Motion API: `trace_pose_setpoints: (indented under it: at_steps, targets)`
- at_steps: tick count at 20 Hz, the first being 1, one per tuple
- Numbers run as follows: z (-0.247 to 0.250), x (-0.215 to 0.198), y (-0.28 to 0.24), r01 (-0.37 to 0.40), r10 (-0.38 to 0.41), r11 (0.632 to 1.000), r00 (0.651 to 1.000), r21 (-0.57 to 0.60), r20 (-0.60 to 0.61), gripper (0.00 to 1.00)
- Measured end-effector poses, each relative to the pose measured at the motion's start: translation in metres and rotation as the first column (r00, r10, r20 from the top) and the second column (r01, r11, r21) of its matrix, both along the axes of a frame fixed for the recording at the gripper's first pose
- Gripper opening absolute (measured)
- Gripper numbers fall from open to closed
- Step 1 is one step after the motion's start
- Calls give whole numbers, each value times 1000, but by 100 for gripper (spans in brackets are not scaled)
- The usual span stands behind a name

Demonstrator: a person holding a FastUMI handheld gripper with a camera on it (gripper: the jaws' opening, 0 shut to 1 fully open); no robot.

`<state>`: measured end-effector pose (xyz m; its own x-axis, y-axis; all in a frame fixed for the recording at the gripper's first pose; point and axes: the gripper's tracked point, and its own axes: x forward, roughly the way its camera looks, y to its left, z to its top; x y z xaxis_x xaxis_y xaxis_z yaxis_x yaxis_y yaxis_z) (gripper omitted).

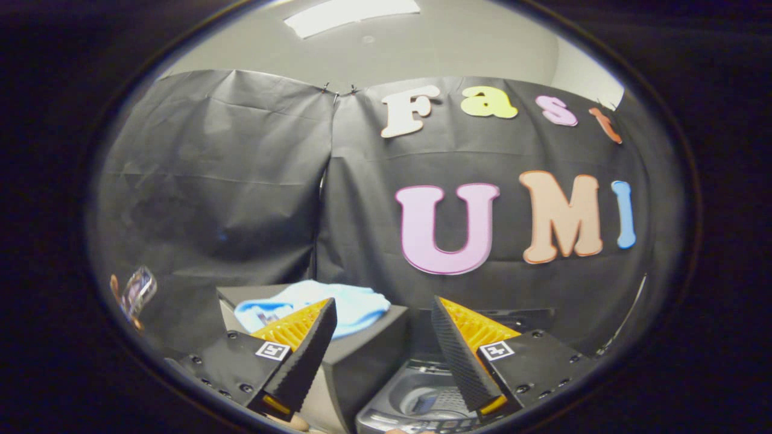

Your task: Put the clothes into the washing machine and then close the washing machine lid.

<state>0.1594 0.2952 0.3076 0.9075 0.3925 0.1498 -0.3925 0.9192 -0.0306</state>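
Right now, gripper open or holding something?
Gripper: open, holding nothing; fingers spread above the washer, cloth beyond the one finger.

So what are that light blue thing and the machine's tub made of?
The light blue cloth, lying on a dark box beyond the open claw, looks like soft matte fabric: it drapes in rounded folds. The washing machine tub looks like grey plastic or metal, slightly glossy; I can't tell which.

Cloth-walled booth [241, 181] (washing machine [416, 398], laundry setup)
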Motion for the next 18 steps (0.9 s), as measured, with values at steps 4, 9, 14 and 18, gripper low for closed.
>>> trace_pose_setpoints:
  at_steps: [4,9,14,18]
  targets:
    - [4,41,73,-88,89,996,986,10,-141,98]
    - [-14,92,137,-145,129,989,939,-26,-320,98]
    - [-55,126,166,-143,42,971,892,-193,-450,98]
    - [-71,132,173,-150,-25,949,840,-276,-542,98]
